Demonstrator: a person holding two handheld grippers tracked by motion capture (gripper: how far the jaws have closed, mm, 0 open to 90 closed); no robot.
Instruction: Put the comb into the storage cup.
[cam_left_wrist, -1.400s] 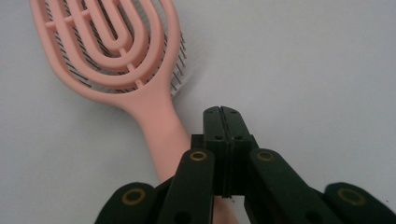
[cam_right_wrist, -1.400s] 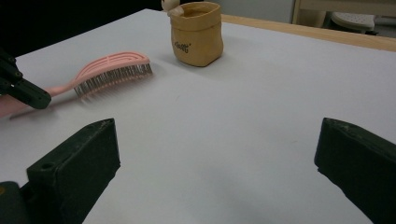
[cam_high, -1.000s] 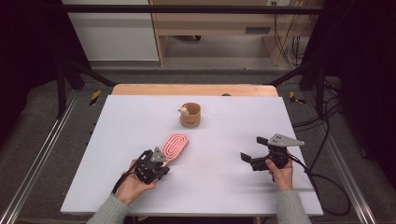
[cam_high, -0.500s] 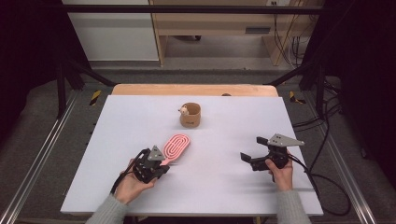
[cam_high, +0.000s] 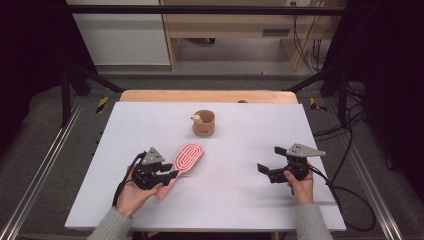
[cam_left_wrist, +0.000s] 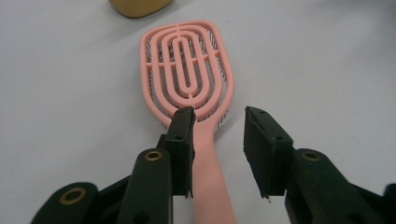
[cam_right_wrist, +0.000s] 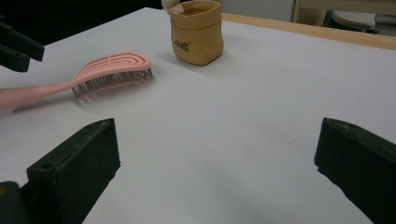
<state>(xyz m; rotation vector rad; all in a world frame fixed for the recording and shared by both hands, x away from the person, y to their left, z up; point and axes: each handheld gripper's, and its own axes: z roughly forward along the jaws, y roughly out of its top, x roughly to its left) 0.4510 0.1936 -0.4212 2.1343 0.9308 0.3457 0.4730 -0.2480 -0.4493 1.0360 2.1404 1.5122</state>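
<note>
1. High view: white bench with a wooden strip along its far edge; the person's forearms enter from the near edge.
2. Pink hairbrush: lies on the bench, left of centre, oval head pointing away towards the pouch, handle towards the person. In the right gripper view its bristles face down and the head rests on the bench.
3. Left hand-held gripper: held at the brush handle. In the left gripper view the jaws have just been opening; they stand apart, the handle running between them, close against one jaw with a clear gap to the other. No pad presses on it.
4. Right hand-held gripper: held low over bare bench at the right, well apart from the brush, jaws spread wide with nothing between them.
5. Tan fabric pouch: upright beyond the brush head, near the middle of the bench, a small pale item showing at its rim.
</note>
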